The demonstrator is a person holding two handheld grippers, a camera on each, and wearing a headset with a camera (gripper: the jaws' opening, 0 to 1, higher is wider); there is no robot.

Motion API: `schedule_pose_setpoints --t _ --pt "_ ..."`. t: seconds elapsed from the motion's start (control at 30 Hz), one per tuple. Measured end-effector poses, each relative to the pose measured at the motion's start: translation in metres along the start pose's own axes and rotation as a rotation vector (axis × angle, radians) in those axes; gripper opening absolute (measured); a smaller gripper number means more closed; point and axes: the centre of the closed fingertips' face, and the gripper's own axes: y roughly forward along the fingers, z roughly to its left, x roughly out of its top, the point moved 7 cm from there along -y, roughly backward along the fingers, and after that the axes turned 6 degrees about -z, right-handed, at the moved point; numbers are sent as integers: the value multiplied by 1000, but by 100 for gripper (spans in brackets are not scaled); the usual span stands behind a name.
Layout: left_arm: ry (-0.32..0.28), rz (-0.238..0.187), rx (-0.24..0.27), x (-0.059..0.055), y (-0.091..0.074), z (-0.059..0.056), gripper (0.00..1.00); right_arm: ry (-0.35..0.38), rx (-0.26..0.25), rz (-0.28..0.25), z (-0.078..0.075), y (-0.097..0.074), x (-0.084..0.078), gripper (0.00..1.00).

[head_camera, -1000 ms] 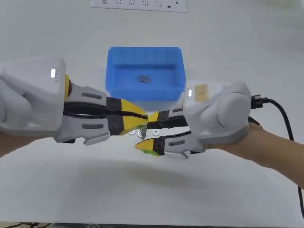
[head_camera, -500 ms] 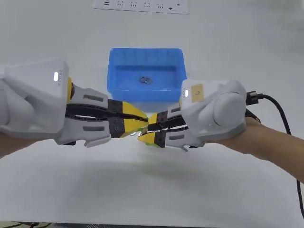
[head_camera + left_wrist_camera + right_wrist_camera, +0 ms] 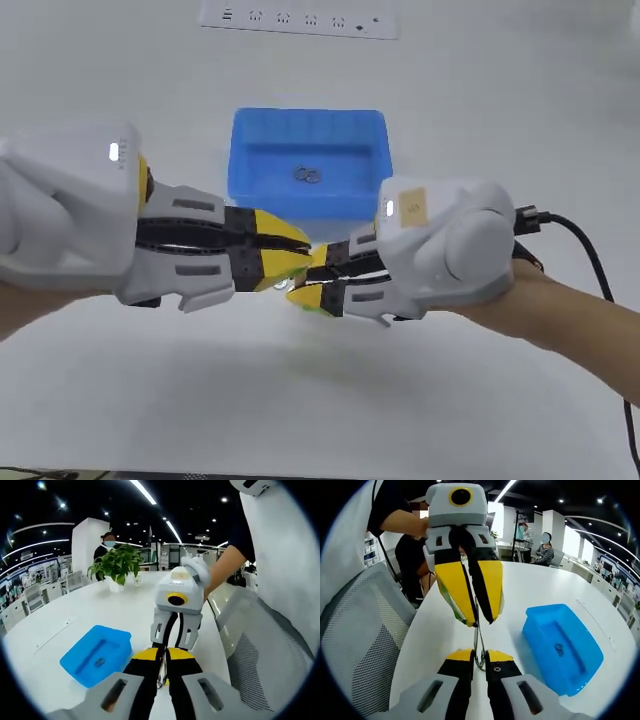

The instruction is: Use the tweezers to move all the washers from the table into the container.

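Left gripper (image 3: 161,656), held in the person's left hand, has its yellow-tipped jaws pressed nearly together on the thin metal tweezers (image 3: 478,640); right gripper (image 3: 479,656) faces it tip to tip, its own jaws likewise pinched on the other end of the same tweezers, so both tools grip one slim pair between them, low over the white table (image 3: 320,400); just beyond the meeting jaws sits the blue container (image 3: 250,150), open-topped, with two washers (image 3: 307,175) lying together near its middle; a white power strip (image 3: 300,18) lies at the far edge of the table; any washers left on the table beneath the jaws are hidden by the grippers; the step in hand looks like settling the grip on the tweezers before picking up a washer; the next move probably calls for one gripper to steady the tweezers while their tips lower to a washer and squeeze gently
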Motion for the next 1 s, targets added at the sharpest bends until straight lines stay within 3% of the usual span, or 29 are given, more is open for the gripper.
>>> schedule_pose_setpoints --t 0.13,0.23,0.4,0.53,0.6,0.67,0.83,1.0 --pt "-4 -10 26 3 -6 0 14 6 -17 -4 2 -5 5 10" --pt "-8 -44 55 10 -14 -2 15 16 -31 -14 2 -10 10 10" --pt "-10 -68 101 16 -27 -9 18 28 -69 -35 2 -19 20 10" --pt "-27 -118 160 22 -42 -14 21 26 -98 -64 -3 -30 34 10" --pt "-18 -122 182 23 -50 -17 22 12 -126 -75 -8 -37 41 10" --pt "-24 -121 212 21 -57 -20 26 -26 -153 -82 -15 -44 49 10" --pt "-68 -124 305 10 -75 -22 33 -32 -195 -116 -30 -54 66 10" --pt "-128 -123 335 1 -87 -29 39 -78 -220 -134 -47 -57 84 9"
